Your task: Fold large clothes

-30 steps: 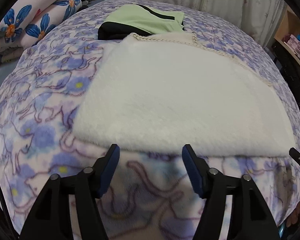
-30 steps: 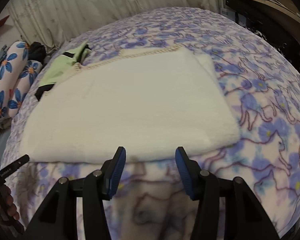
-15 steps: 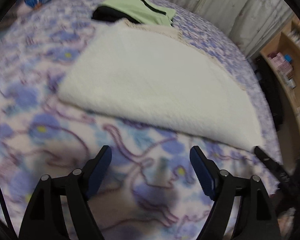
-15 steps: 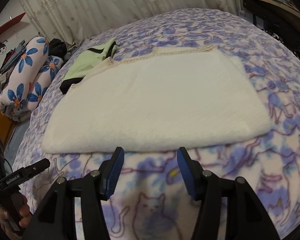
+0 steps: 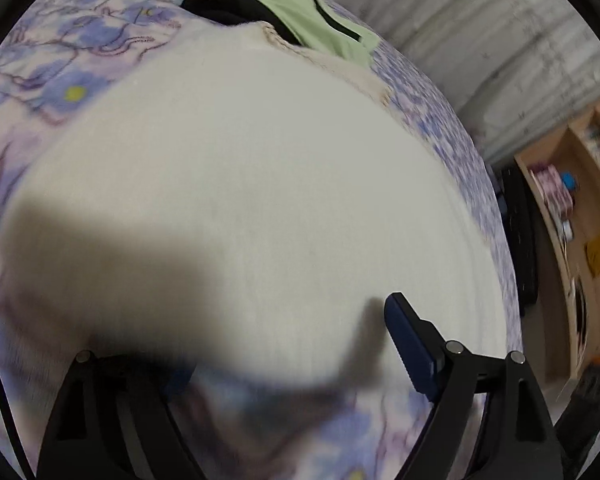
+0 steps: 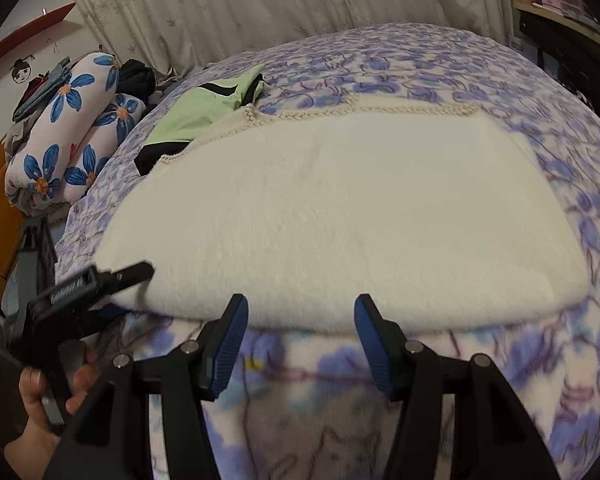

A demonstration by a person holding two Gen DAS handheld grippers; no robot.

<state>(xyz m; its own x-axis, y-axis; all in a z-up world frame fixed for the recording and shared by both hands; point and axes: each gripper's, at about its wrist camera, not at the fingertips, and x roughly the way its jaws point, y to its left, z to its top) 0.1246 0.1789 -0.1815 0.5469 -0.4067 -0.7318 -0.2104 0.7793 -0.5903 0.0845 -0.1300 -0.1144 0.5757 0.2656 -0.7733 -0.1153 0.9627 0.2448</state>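
A large cream fleece blanket (image 6: 340, 216) with a braided trim lies folded on the bed; it also fills the left wrist view (image 5: 260, 200). My right gripper (image 6: 300, 320) is open and empty, just short of the blanket's near folded edge. My left gripper (image 5: 284, 344) is open at the blanket's near left corner, one finger above the fabric and the other hidden under it. The left gripper also shows in the right wrist view (image 6: 112, 280), its fingers straddling that corner.
A green and black garment (image 6: 208, 108) lies beyond the blanket's far left corner. Rolled flower-print bedding (image 6: 72, 128) is stacked at the bed's left side. The bed has a purple floral cover (image 6: 420, 64). Curtains hang behind; wooden shelves (image 5: 572, 200) stand to the right.
My left gripper has moved forward onto the blanket's near left corner, one finger sliding under the fabric. My right gripper has edged closer to the near edge.
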